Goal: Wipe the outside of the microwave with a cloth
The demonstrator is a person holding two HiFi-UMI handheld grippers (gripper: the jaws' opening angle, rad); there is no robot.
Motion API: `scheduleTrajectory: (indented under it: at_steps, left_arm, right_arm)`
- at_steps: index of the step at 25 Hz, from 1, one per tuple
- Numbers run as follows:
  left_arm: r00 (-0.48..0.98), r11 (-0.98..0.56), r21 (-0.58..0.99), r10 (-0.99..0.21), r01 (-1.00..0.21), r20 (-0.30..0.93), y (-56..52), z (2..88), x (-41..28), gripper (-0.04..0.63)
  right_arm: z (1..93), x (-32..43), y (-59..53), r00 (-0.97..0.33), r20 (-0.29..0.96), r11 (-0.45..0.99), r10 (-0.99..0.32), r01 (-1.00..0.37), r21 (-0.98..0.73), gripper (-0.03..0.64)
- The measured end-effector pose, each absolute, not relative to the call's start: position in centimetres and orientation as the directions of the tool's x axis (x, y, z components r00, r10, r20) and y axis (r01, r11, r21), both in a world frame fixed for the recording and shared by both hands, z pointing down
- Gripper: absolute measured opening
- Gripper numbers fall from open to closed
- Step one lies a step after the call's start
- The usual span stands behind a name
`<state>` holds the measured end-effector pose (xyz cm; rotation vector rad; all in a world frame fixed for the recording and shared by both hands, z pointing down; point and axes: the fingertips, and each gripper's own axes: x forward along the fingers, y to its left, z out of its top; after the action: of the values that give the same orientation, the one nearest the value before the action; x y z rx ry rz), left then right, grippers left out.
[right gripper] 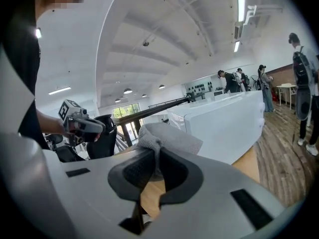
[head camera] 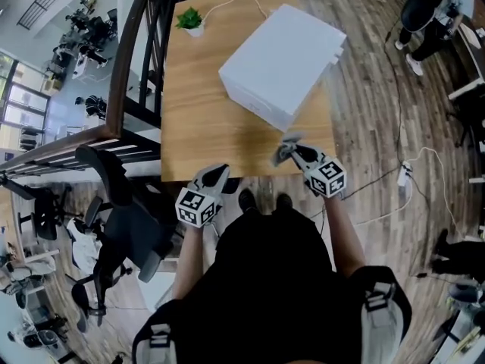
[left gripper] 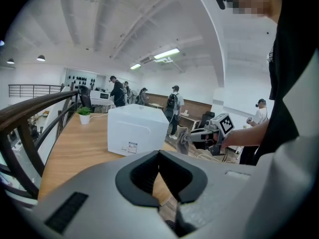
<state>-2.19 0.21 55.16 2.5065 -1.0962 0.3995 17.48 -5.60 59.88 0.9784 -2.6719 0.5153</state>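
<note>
A white microwave (head camera: 282, 63) stands on the wooden table (head camera: 204, 127), at its far right part; it also shows as a white box (left gripper: 135, 129) in the left gripper view and as a white block (right gripper: 227, 126) in the right gripper view. My right gripper (head camera: 288, 152) hangs over the table's near right edge, shut on a grey cloth (right gripper: 167, 138) that bunches out past its jaws, short of the microwave. My left gripper (head camera: 215, 176) is at the near table edge with its jaws closed and nothing between them.
A small potted plant (head camera: 189, 20) sits at the table's far left corner, with a white cable (head camera: 241, 0) beside it. A dark railing (head camera: 129, 67) runs along the table's left side. Office chairs (head camera: 121, 226) stand near left. Several people stand in the background (left gripper: 117, 91).
</note>
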Motion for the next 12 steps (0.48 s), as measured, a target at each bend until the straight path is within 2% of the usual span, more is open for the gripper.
scheduleTrajectory:
  at_steps: [12]
  left_arm:
    - [0.619,-0.587,0.216,-0.677,-0.78,0.397,1.4,55.2,3.0,0.002]
  right_arm:
    - [60.0,18.9,-4.3,-0.806,0.339,0.788,-0.485,-0.571,-0.229,0.028]
